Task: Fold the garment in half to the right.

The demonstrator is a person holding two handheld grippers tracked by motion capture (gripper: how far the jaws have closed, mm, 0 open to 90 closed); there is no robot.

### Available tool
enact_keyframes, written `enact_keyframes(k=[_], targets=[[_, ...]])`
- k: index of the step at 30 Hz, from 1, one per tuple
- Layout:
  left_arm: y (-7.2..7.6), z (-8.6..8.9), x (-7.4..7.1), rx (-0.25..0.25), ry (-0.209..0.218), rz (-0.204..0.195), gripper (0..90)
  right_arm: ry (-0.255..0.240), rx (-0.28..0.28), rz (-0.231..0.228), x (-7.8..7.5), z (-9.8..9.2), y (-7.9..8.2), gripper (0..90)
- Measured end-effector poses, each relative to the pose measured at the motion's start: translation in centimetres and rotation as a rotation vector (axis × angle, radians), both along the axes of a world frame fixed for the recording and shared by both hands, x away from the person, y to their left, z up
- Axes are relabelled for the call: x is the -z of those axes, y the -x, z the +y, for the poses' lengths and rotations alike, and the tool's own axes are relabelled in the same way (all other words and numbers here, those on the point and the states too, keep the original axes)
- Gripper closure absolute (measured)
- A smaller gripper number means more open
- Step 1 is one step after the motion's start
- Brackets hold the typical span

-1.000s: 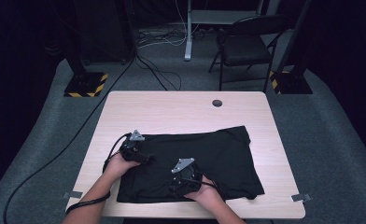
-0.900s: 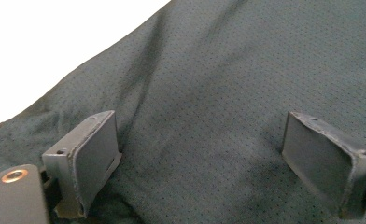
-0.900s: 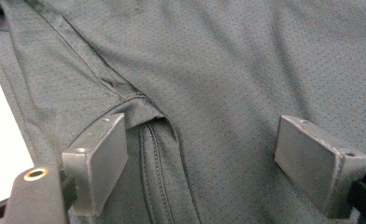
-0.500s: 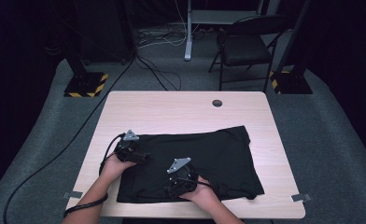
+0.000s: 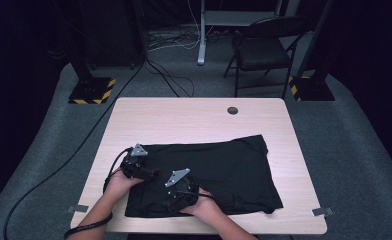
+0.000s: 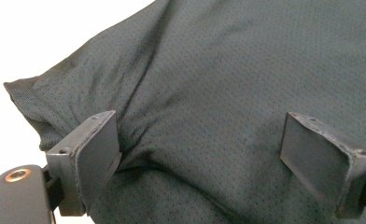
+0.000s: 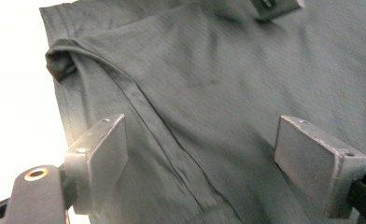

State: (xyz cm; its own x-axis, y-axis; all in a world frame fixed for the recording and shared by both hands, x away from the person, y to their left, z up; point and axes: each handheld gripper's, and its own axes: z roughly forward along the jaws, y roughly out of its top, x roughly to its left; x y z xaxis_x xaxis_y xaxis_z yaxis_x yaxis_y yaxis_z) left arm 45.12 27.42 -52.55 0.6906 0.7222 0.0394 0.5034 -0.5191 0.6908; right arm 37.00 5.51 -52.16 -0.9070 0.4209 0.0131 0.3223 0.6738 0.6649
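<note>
Lying flat on the near half of the wooden table (image 5: 184, 120), the black shirt (image 5: 224, 170) spreads from the near-left part of the top towards the right, its near edge close to the table's near edge. Both grippers rest over the shirt's left end. The left gripper (image 5: 151, 174) sits at the far-left corner of the cloth, held by the person's left hand (image 5: 118, 181); in the left gripper view its jaws stand wide apart with the mesh fabric (image 6: 228, 93) bunched in folds between them, the left jaw touching a raised fold, nothing clamped. The right gripper (image 5: 176, 200) lies just to the near right of it, held by the right hand (image 5: 206, 207); in the right gripper view its jaws are also spread wide over the cloth (image 7: 228, 93), where a seam runs diagonally between them, and they grip nothing. A folding chair (image 5: 264, 50) stands on the carpet beyond the table's far edge.
</note>
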Motion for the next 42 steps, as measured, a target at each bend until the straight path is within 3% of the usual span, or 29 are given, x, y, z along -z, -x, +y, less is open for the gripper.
enact_keyframes(k=[6, 13, 28, 35, 38, 42], targets=[[0.0, 0.3, 0.3, -0.001, 0.008, 0.028, 11.3, -0.007, -0.019, 0.005, 0.0, 1.2, 0.0, 16.4], [0.0, 0.4, 0.3, 0.005, 0.012, 0.029, 10.9, 0.006, -0.025, -0.01, 0.7, 2.1, -0.1, 17.5], [0.0, 0.5, 0.4, 0.005, 0.015, 0.028, 10.5, -0.08, -0.059, -0.003, 0.5, 3.1, 0.3, 25.8], [0.0, 0.4, 0.4, 0.005, 0.015, 0.028, 10.3, -0.066, -0.091, -0.006, 0.9, 4.2, 0.7, 31.2], [0.0, 0.4, 0.4, 0.004, 0.018, 0.027, 10.3, -0.065, -0.09, -0.037, 1.1, 4.2, 0.8, 33.3], [0.0, 0.4, 0.4, 0.005, 0.018, 0.026, 10.2, -0.063, -0.081, -0.035, 0.9, 4.2, 0.9, 38.3]])
